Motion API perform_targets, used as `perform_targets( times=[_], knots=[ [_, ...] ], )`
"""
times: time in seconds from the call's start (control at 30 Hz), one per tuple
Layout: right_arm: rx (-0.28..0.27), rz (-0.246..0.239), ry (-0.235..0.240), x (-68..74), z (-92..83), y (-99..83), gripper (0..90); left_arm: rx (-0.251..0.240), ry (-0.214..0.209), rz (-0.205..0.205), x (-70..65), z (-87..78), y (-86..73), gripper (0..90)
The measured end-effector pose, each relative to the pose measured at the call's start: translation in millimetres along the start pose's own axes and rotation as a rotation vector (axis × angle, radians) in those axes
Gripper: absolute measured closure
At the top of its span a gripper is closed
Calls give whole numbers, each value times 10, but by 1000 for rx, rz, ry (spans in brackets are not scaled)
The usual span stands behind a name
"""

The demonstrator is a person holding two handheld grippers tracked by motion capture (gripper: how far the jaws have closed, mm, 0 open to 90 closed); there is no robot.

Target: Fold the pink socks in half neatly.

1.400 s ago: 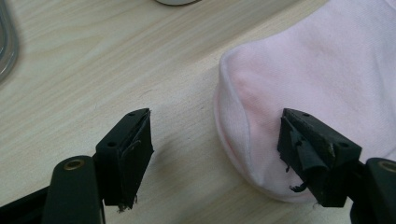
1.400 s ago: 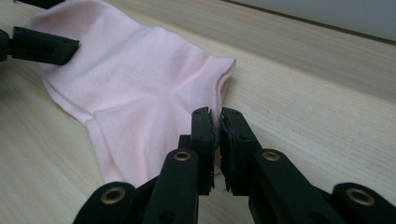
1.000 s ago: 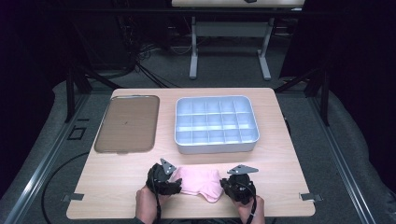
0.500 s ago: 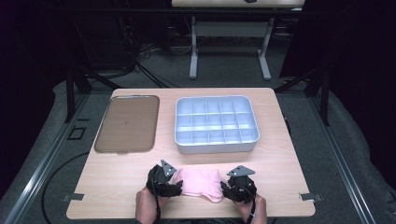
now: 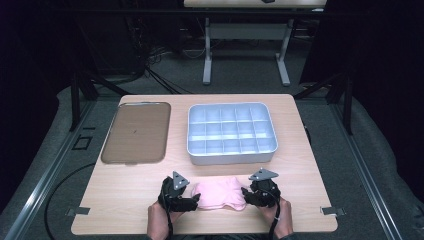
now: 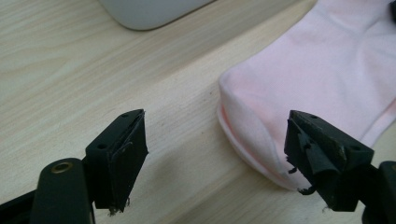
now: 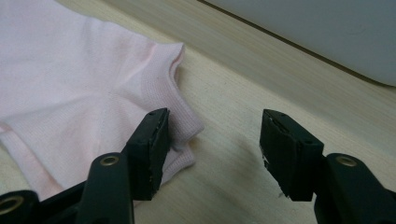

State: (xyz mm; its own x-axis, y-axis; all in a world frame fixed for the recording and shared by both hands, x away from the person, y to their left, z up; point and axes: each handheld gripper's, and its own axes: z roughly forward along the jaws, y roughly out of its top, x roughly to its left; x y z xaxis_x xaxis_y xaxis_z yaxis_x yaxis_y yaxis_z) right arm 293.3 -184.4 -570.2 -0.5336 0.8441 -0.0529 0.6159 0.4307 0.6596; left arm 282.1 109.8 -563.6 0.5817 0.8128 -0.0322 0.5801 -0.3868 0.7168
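Observation:
A pink sock-like cloth (image 5: 220, 195) lies flat on the wooden table near its front edge, between my two grippers. My left gripper (image 5: 192, 200) sits at its left end. In the left gripper view that gripper (image 6: 215, 128) is open, and the cloth's rounded edge (image 6: 336, 70) reaches into the gap beside one jaw without being pinched. My right gripper (image 5: 246, 196) is at the cloth's right end. Its jaws (image 7: 215, 123) have just been opening and stand open over bare wood. The ribbed cuff of the cloth (image 7: 70, 84) lies beside one jaw.
A white tray (image 5: 231, 155) with several compartments stands just beyond the cloth; its wall shows in both gripper views (image 6: 149, 9) (image 7: 327, 32). A flat brown tray (image 5: 135, 132) lies at the back left. The table's front edge is right under the person's hands.
The right gripper has let go of the cloth's right end and shifted slightly to the right. The left gripper has stayed where it was.

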Motion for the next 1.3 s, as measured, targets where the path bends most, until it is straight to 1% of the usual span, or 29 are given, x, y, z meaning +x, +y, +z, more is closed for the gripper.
perform_targets(
  times=[0.03, 0.1, 0.13, 0.17, 0.2, 0.27, 0.3, 0.33, 0.37, 0.43, 0.47, 0.53, 0.57, 0.6, 0.63, 0.73, 0.77, 0.83, 0.9, 0.93, 1.03, 1.1, 1.17, 1.3],
  knots=[
    [4, 2, 2, -8, -2, 3, 411, -3, -10, -4, 9, -14, 7, 236],
    [-3, 12, 26, -29, -11, 11, 406, -14, -34, -15, 24, -32, 13, 258],
    [-17, 31, 43, -39, -33, 14, 414, -17, -45, -18, 32, -42, 12, 266],
    [-41, 64, 74, -56, -66, 15, 430, -25, -57, -30, 34, -51, 6, 278],
    [-59, 91, 88, -77, -107, 14, 442, -28, -57, -30, 37, -59, 1, 291],
    [-61, 139, 76, -89, -186, 13, 476, -27, -64, -34, 43, -73, -12, 305],
    [-57, 157, 71, -82, -220, 10, 489, -23, -66, -31, 48, -76, -15, 328],
    [-48, 164, 62, -70, -242, 7, 508, -22, -69, -39, 46, -71, -19, 345],
    [-37, 170, 63, -50, -251, 8, 516, -18, -72, -37, 47, -64, -21, 356],
    [-26, 185, 66, -23, -244, 12, 551, -7, -76, -37, 38, -45, -23, 387],
    [-15, 199, 66, -18, -225, 16, 559, 1, -78, -34, 36, -37, -26, 402],
    [-5, 230, 68, -27, -177, 10, 578, 9, -89, -40, 25, -20, -38, 419],
    [10, 236, 68, -36, -155, 4, 580, 11, -92, -37, 26, -13, -44, 433],
    [16, 248, 74, -34, -132, -3, 582, 15, -98, -43, 23, -5, -51, 440],
    [25, 249, 72, -30, -120, -10, 586, 19, -102, -41, 28, 2, -55, 449],
    [33, 250, 76, 2, -91, -20, 595, 27, -117, -51, 28, 19, -65, 468],
    [36, 248, 83, 9, -78, -22, 596, 29, -120, -47, 29, 22, -67, 474],
    [50, 240, 80, 21, -50, -29, 615, 36, -118, -47, 24, 34, -78, 488],
    [41, 239, 75, 25, -48, -36, 628, 42, -113, -50, 22, 49, -95, 508],
    [44, 233, 70, 26, -49, -36, 635, 49, -118, -52, 25, 56, -106, 521],
    [33, 214, 54, 43, -42, -39, 646, 45, -120, -56, 22, 57, -115, 551],
    [37, 203, 50, 44, -41, -37, 663, 46, -120, -47, 21, 58, -112, 577],
    [39, 201, 51, 44, -41, -36, 680, 44, -122, -43, 3, 65, -112, 608],
    [29, 209, 61, 30, -39, -48, 728, 39, -106, -17, -41, 72, -114, 648]
  ],
)
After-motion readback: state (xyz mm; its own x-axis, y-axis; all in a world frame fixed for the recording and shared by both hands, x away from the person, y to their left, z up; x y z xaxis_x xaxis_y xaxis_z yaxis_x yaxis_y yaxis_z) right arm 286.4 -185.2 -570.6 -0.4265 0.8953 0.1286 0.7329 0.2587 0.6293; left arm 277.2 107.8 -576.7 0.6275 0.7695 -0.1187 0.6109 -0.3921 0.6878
